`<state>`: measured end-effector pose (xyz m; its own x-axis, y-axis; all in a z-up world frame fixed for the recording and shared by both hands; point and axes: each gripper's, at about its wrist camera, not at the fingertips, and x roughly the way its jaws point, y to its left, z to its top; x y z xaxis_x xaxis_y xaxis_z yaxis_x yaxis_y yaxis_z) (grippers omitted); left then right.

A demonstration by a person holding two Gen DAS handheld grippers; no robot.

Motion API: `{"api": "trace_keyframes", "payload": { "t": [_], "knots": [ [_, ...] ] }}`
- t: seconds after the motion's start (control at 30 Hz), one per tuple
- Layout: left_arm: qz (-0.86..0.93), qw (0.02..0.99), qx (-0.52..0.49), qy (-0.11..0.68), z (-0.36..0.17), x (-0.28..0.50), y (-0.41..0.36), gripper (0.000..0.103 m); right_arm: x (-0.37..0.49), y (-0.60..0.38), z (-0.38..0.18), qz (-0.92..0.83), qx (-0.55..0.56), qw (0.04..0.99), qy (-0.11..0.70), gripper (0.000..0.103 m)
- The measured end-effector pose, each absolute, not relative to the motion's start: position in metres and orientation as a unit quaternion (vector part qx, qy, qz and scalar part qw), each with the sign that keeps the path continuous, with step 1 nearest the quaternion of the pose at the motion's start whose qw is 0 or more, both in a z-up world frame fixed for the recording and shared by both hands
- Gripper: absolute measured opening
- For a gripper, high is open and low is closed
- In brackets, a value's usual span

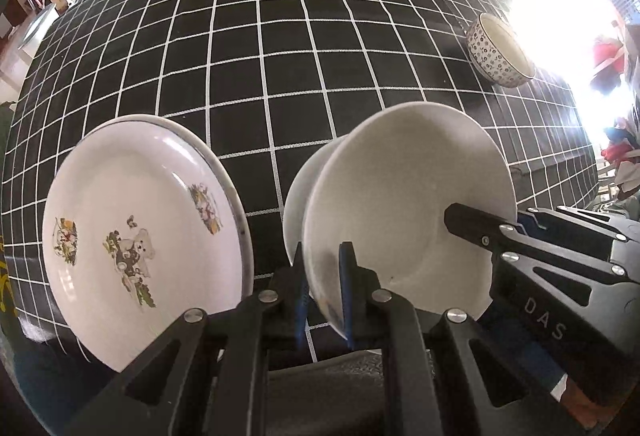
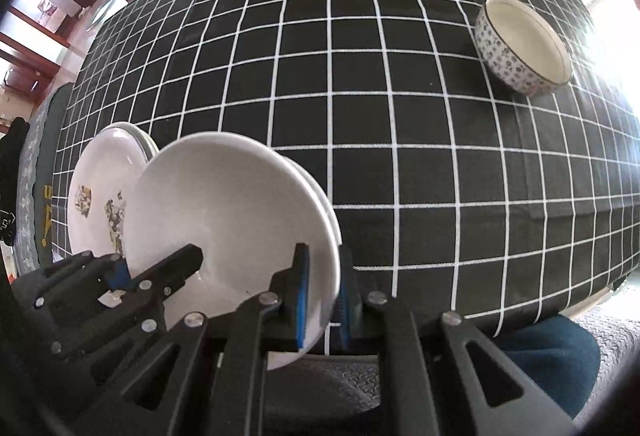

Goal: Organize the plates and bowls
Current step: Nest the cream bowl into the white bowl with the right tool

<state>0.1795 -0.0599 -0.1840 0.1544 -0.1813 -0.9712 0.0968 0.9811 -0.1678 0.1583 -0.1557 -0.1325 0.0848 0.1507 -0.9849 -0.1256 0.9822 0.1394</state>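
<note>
Beneath everything I see the black grid-checked tablecloth (image 2: pixel 360 115). At near left, the bear-printed plate (image 1: pixel 132 236) lies on another plate. Right beside it, at the near edge, the white bowl (image 2: pixel 224 220) is tilted up. My left gripper (image 1: pixel 324 276) clenches its rim, and my right gripper (image 2: pixel 324 296) pinches the opposite rim. The patterned bowl (image 2: pixel 524 43) sits far right, well apart.
</note>
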Motion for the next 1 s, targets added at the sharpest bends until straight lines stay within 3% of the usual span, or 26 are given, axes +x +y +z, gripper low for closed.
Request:
{"api": "trace_keyframes", "payload": {
  "t": [1.0],
  "knots": [
    [-0.094,0.761,-0.004,0.642,-0.189,0.187,-0.070,0.012,0.158,-0.135,-0.151,0.088,-0.024,0.733,0.674,0.017]
  ]
}}
